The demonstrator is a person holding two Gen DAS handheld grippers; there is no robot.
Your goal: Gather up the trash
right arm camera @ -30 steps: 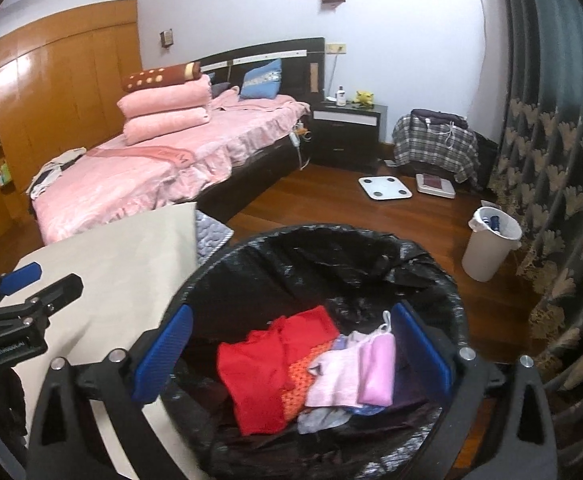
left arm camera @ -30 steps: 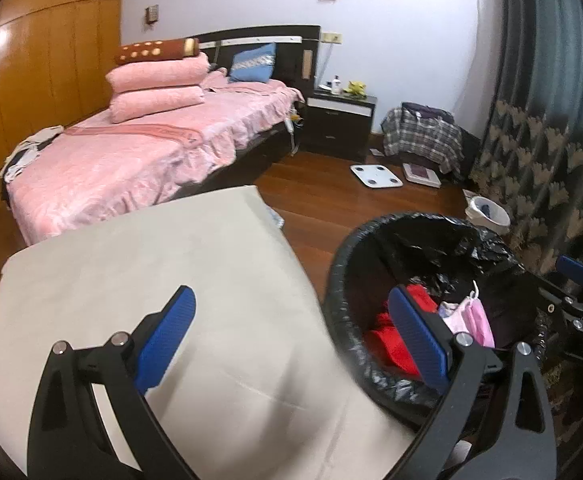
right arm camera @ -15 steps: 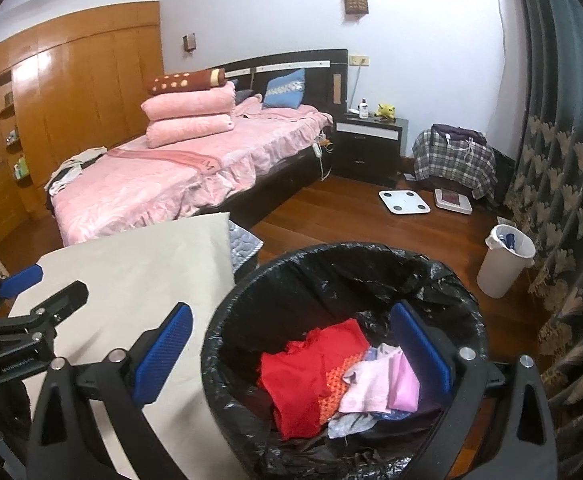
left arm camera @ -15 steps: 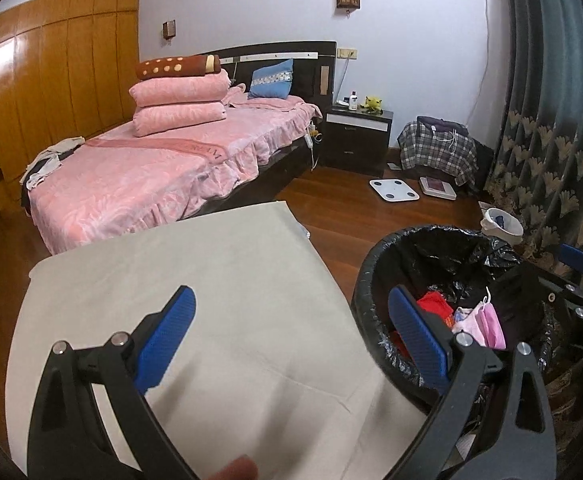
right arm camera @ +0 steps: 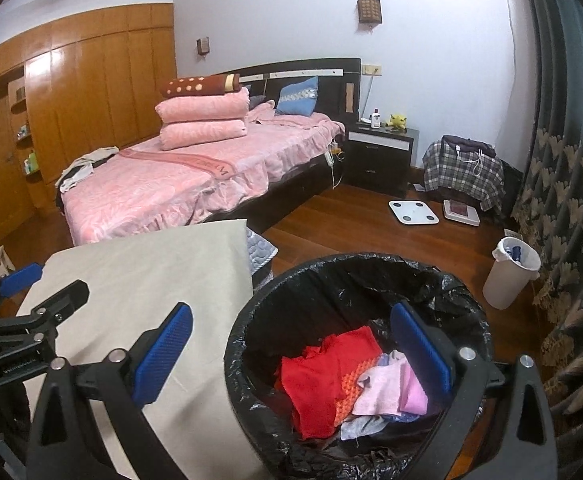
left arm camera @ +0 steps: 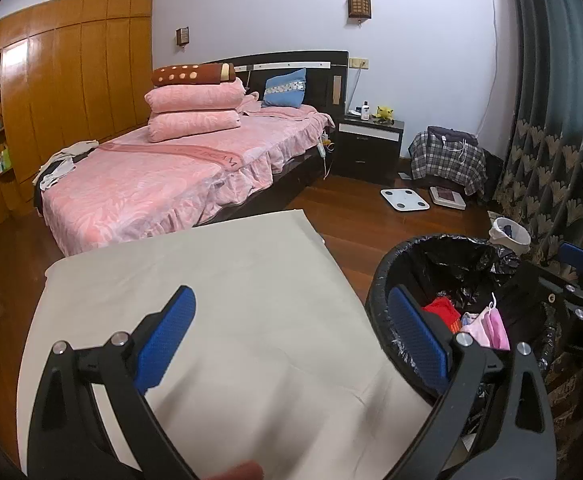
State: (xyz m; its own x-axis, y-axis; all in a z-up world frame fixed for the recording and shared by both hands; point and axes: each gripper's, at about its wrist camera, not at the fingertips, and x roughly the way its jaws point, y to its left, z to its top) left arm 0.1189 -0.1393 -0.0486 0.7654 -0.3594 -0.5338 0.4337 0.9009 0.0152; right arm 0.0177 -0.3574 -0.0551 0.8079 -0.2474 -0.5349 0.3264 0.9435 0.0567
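A black-lined trash bin [right arm camera: 351, 259] stands on the floor beside a beige cloth-covered surface [right arm camera: 139, 280]. Inside lie a red cloth [right arm camera: 323, 376] and pink cloths [right arm camera: 395, 392]. My right gripper [right arm camera: 291, 354] hangs open above the bin's near rim with nothing in it. My left gripper [left arm camera: 291, 340] is open over the beige surface [left arm camera: 231, 280], also with nothing between its pads. In the left wrist view the bin [left arm camera: 463, 256] sits to the right, with the red cloth [left arm camera: 441, 308] and pink cloth [left arm camera: 489, 322] showing. Each gripper appears at the edge of the other's view.
A pink bed [left arm camera: 163, 184] with stacked pillows lies beyond the beige surface. A dark nightstand [right arm camera: 383, 152], a white scale [right arm camera: 413, 212], a plaid-covered item [right arm camera: 463, 172] and a small white bin [right arm camera: 511, 276] stand on the wooden floor. A patterned curtain [right arm camera: 571, 200] runs along the right.
Both grippers have drawn back and up from the bin, which now looks smaller and further off. Both stay open throughout.
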